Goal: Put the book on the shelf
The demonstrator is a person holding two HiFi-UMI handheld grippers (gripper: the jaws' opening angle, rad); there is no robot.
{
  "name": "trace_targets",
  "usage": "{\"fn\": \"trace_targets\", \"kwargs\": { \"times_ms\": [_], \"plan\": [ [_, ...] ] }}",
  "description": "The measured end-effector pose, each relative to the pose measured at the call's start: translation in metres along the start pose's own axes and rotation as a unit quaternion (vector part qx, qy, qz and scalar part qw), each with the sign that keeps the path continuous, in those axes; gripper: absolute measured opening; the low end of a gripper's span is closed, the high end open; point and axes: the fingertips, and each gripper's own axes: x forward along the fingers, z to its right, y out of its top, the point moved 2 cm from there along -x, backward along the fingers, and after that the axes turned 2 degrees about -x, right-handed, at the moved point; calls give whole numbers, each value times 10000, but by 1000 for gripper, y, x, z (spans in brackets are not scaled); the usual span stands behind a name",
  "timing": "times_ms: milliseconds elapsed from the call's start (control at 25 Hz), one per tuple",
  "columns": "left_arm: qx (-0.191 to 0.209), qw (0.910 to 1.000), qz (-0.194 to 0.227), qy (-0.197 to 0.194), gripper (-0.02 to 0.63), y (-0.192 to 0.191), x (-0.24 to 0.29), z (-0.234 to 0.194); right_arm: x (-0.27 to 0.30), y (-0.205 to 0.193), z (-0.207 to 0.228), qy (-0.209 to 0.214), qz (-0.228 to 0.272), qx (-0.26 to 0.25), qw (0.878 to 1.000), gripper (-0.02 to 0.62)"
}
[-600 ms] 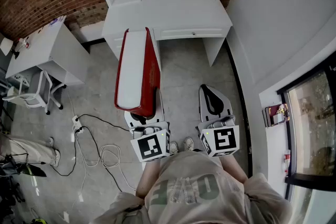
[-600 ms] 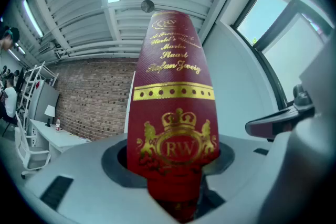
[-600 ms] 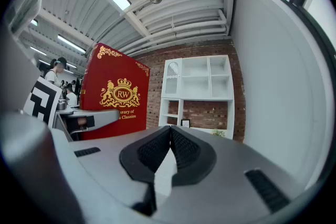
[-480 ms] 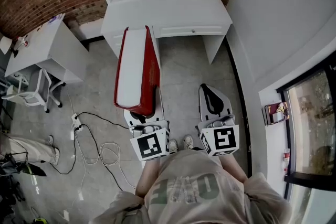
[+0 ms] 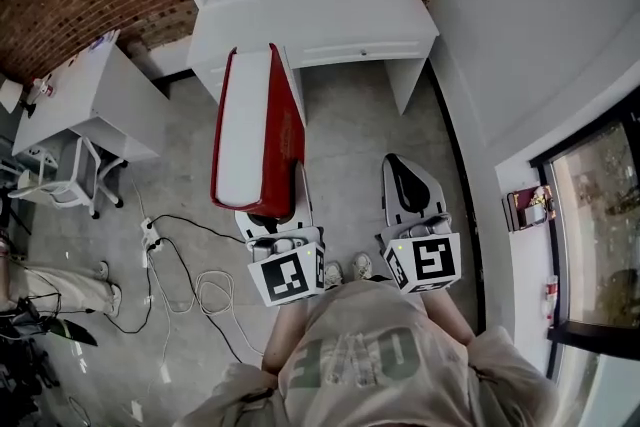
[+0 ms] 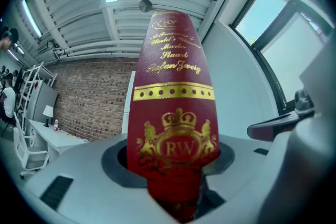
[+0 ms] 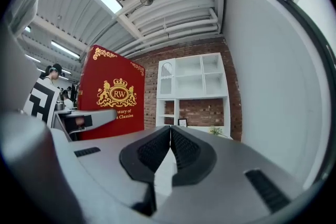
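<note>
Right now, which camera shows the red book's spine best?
The left gripper view: the book fills it, gold-lettered spine facing the camera. The head view shows mainly its page edges from above; the right gripper view, its crested cover.

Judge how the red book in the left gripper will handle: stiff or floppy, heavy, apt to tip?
The red book is probably stiff: it juts straight from the left gripper without sagging. Thick and large, it is likely heavy; gripped at one end only, it may lever downward or twist.

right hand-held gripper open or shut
Shut: the right hand-held gripper has its black pads meeting at the tips, with nothing between them.
</note>
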Motion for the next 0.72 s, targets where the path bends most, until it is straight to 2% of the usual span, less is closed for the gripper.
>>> {"fn": "trace_targets", "kwargs": {
  "times_ms": [440, 720],
  "plan": [
    [139, 9998, 87, 77, 239, -15, 24, 37, 6, -22, 43, 341, 69, 396, 9986, 16],
    [216, 9997, 144, 33, 239, -21, 66, 45, 35, -40, 63, 315, -58, 410, 9986, 16]
  ]
}}
